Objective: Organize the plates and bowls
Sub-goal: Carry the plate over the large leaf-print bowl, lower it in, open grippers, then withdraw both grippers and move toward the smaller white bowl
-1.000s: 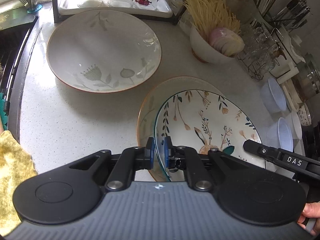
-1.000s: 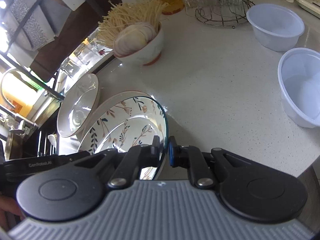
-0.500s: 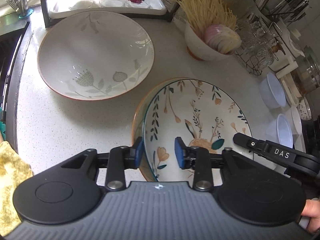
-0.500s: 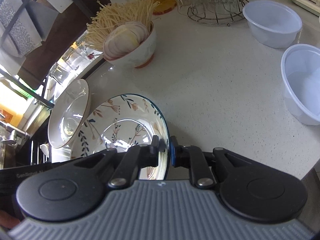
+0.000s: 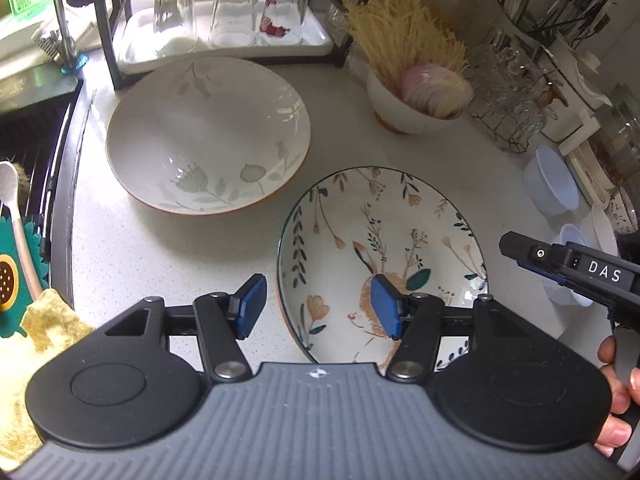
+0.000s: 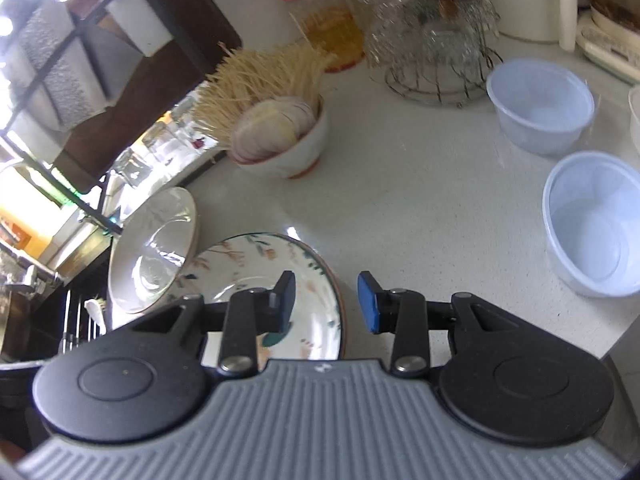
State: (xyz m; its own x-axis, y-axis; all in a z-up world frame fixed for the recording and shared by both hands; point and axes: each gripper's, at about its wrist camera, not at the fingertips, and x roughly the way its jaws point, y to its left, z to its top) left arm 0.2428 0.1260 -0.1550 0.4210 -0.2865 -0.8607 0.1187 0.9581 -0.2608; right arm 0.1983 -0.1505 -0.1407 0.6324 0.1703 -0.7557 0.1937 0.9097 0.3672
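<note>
Both hand-held grippers hover over one flowered plate [image 5: 384, 240] lying flat on the speckled white desk [image 5: 160, 264]. On the left hand-held gripper [image 5: 320, 307] the jaws are opening; the plate's near-left rim passes between the blue pads [image 5: 251, 305], and neither pad presses on it. One pad hangs over the bare desk just outside the rim, the other over the painted deer in the plate's well. On the right hand-held gripper [image 6: 326, 302] the jaws are opening too; the plate's right rim [image 6: 280, 276] lies under the gap, with one pad above the plate and the other above the desk, both clear of the china. In the left wrist view this gripper's black finger reaches in from the right edge, with the person's fingers [image 5: 616, 400] wrapped round its handle.

An orange rim shows at the edge beneath the flowered plate in the right wrist view, so it seems to rest on another dish. A large pale bowl with grey-green leaves [image 5: 208, 136] sits just beside the plate toward the sink, apart from it. Behind stand a small bowl of sliced onion and dry noodles [image 5: 420, 92], a rack tray with upturned glasses [image 5: 224, 16], and two translucent plastic bowls [image 6: 592, 220] well off to the right.
</note>
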